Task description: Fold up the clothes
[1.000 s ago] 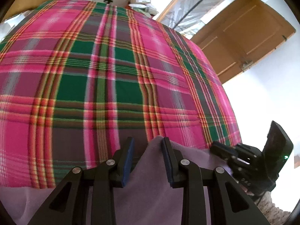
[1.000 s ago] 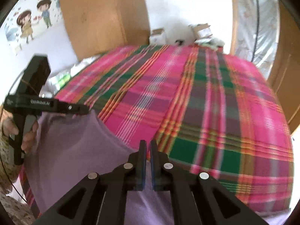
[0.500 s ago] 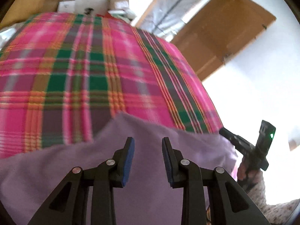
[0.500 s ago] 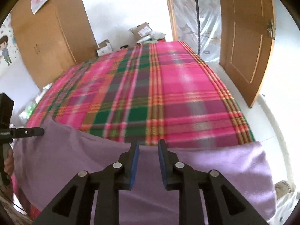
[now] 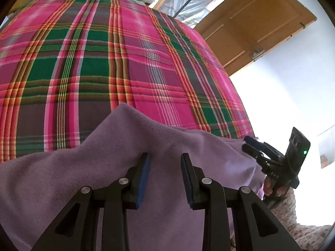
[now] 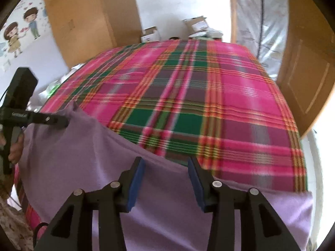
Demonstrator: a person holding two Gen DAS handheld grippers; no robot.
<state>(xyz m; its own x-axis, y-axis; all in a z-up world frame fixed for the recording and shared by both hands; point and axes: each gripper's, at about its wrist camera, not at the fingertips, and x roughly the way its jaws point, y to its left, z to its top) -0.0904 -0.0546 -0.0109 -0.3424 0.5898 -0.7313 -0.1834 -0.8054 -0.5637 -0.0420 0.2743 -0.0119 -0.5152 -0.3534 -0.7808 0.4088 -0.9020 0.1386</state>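
A purple fleece garment (image 5: 146, 146) (image 6: 88, 156) lies spread along the near edge of a bed under a pink and green plaid blanket (image 5: 104, 62) (image 6: 209, 104). My left gripper (image 5: 165, 167) hovers over it, jaws apart, both blue pads bare and the cloth flat below them. From the right wrist view the left gripper (image 6: 63, 122) sits at the garment's left corner. My right gripper (image 6: 165, 167) is opening above the garment's far edge, nothing pressed between its pads. Seen from the left wrist, the right gripper (image 5: 248, 143) is at the garment's right corner.
A wooden door (image 5: 251, 31) stands open right of the bed. Cardboard boxes (image 6: 194, 24) sit on the floor past the far end. A wooden wardrobe (image 6: 88, 21) stands at the left. A person's hands (image 5: 272, 188) (image 6: 14, 148) hold the gripper handles.
The right gripper's jaws went from shut to wide apart, letting the garment go. The garment now reaches farther onto the blanket, past the left fingertips. Both views swung sideways.
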